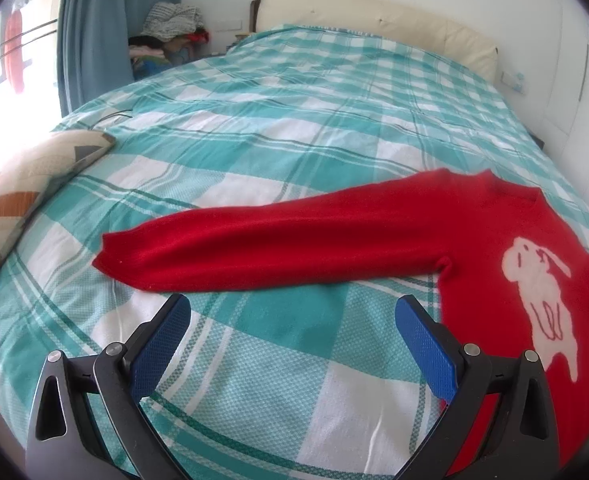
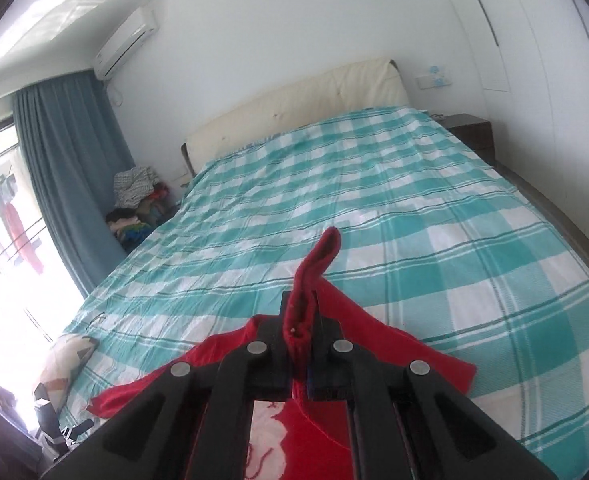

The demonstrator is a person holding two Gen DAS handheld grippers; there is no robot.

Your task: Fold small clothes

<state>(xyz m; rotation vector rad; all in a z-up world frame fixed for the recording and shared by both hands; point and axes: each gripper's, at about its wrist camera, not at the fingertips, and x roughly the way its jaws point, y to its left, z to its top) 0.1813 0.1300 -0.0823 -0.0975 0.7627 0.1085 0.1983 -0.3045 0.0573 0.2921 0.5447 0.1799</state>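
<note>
Your left gripper (image 1: 292, 312) hangs over the checked bedspread (image 1: 278, 148) with jaws spread wide, nothing between the blue pads (image 1: 162, 340). It sits just short of the red sweater (image 1: 474, 240), not touching it

Sweater lies flat on the bedspread, front up, white animal motif (image 1: 542, 296) showing on the chest. One sleeve (image 1: 254, 248) stretches straight out from the body, cuff end pointing toward the patterned cushion (image 1: 34, 184) at the bedspread's edge. Your left gripper is just beside that sleeve's lower edge, roughly mid-length

Your right gripper (image 2: 300, 312) is clenched on the sweater's other sleeve (image 2: 314, 264): red knit is pinched between the jaws, and the cuff sticks up past the fingertips, bent over at the top. That sleeve is lifted off the bedspread; the sweater body trails below and behind the gripper, motif visible under it

Beyond the sweater: cream headboard (image 2: 294, 100) at the far end of the bedspread, blue curtain (image 2: 70, 148) to its side, clothes pile (image 2: 138, 200) in the corner between them
</note>
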